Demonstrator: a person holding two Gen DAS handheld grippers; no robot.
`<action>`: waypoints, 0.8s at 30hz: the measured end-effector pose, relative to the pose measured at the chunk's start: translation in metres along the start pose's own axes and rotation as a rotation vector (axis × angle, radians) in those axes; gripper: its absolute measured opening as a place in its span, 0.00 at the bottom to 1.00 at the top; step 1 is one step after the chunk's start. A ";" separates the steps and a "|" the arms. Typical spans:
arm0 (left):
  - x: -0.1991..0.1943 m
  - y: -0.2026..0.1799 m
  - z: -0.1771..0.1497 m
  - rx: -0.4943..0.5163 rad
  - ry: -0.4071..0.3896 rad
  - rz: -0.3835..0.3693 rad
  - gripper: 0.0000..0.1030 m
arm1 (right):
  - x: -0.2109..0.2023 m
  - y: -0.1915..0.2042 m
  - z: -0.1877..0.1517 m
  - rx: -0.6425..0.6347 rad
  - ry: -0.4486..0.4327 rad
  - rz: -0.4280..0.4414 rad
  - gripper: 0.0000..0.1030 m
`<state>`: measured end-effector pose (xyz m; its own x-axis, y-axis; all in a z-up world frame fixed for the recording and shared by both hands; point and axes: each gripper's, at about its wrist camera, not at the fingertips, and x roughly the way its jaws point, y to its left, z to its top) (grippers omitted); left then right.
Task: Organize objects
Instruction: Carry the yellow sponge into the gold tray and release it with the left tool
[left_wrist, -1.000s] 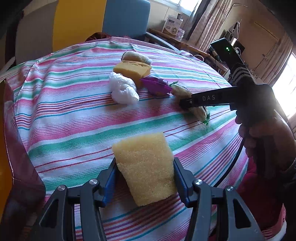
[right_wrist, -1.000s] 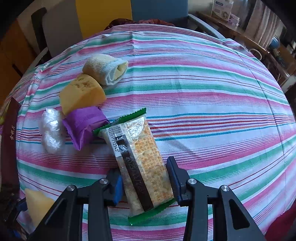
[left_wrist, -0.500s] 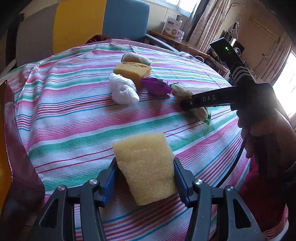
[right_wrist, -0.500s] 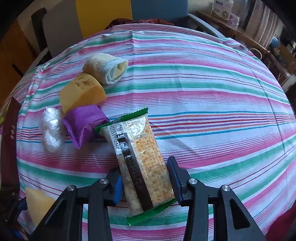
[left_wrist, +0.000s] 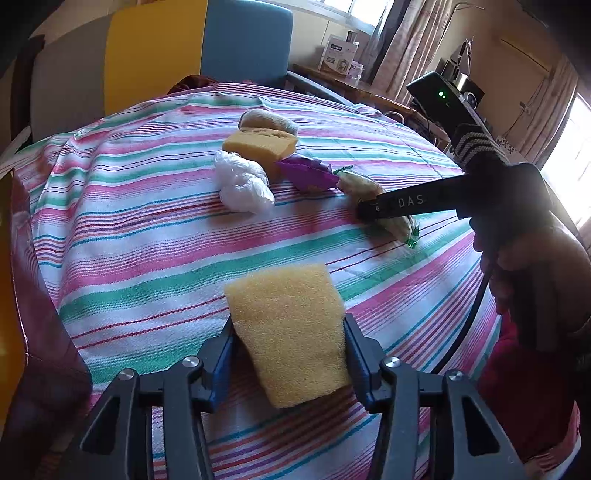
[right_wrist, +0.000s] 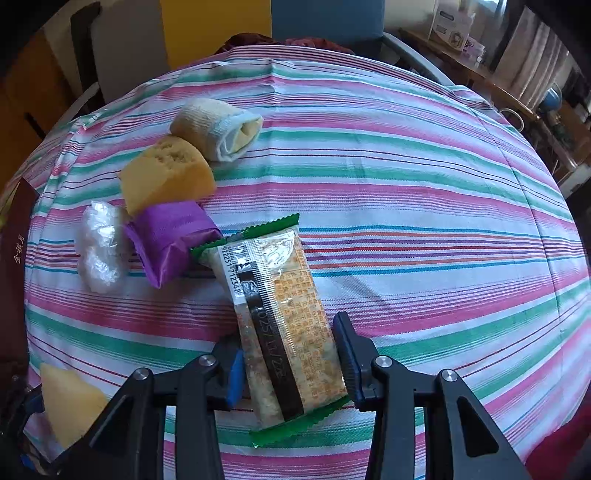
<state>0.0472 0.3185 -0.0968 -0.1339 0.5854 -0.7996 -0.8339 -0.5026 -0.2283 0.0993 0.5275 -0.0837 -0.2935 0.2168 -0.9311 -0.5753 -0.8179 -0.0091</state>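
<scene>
My left gripper (left_wrist: 289, 325) has a yellow sponge (left_wrist: 284, 295) between its blue pads. Its jaws are closing and the pads press on the sponge's sides, low over the striped tablecloth (left_wrist: 147, 221). My right gripper (right_wrist: 288, 336) is shut on the near end of a green-edged cracker packet (right_wrist: 280, 288), still tightening slightly. The packet's far end lies against a purple packet (right_wrist: 170, 236). In the left wrist view the right gripper (left_wrist: 369, 212) reaches in from the right over the cracker packet (left_wrist: 360, 182).
A row of things lies on the cloth: a rolled cloth (right_wrist: 218, 127), an orange-yellow sponge block (right_wrist: 166, 177) and crumpled clear plastic (right_wrist: 99, 251). A blue and yellow chair (left_wrist: 221, 44) stands behind the table. A dark red object (left_wrist: 33, 332) sits at the left edge.
The far end of the cracker packet has swung slightly to the right. Nothing else has visibly moved.
</scene>
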 end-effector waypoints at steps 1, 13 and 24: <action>-0.002 -0.001 0.000 0.006 -0.002 0.005 0.50 | -0.001 0.000 -0.001 0.000 0.000 -0.001 0.42; -0.105 0.047 0.006 -0.086 -0.170 0.076 0.49 | 0.002 0.001 -0.001 -0.009 -0.007 -0.005 0.41; -0.168 0.194 -0.063 -0.376 -0.144 0.363 0.49 | 0.003 0.004 -0.002 -0.028 -0.009 -0.022 0.41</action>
<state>-0.0585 0.0827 -0.0412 -0.4715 0.3998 -0.7860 -0.4748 -0.8662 -0.1558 0.0973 0.5238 -0.0873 -0.2879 0.2391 -0.9273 -0.5603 -0.8273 -0.0394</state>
